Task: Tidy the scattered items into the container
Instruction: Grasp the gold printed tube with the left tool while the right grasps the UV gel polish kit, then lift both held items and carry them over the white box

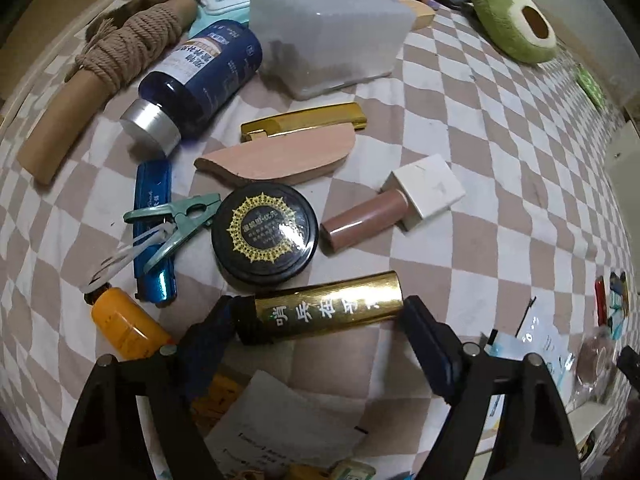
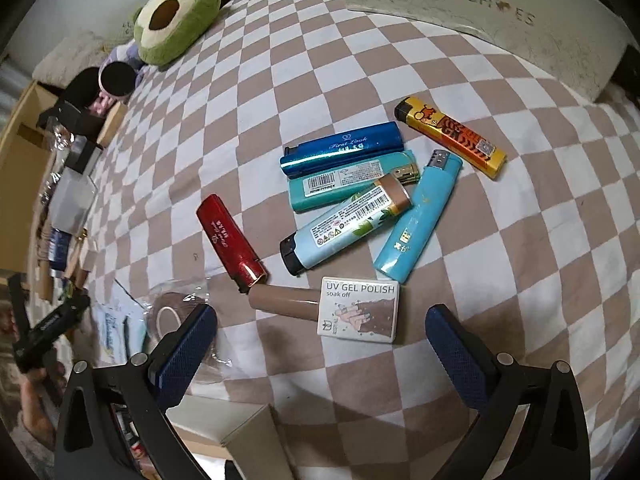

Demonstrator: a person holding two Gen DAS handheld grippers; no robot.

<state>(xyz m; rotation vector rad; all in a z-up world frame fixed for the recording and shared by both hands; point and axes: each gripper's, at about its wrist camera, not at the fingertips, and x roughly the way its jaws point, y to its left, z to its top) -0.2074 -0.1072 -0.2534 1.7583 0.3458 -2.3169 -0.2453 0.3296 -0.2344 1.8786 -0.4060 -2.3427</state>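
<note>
Gold tube (image 1: 330,307) lies on the checked cloth (image 1: 460,128) between our left gripper (image 1: 316,320) pads, which touch its two ends. Our right gripper (image 2: 320,330) hangs wide open and empty above the gel polish bottle (image 2: 340,310) near the lighters (image 2: 344,148).

Both wrist cameras look steeply down, close; both show the checkered cloth (image 1: 460,92).

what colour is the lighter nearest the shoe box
Yellow lighter with orange-and-black print, clearest in the right wrist view.
</note>
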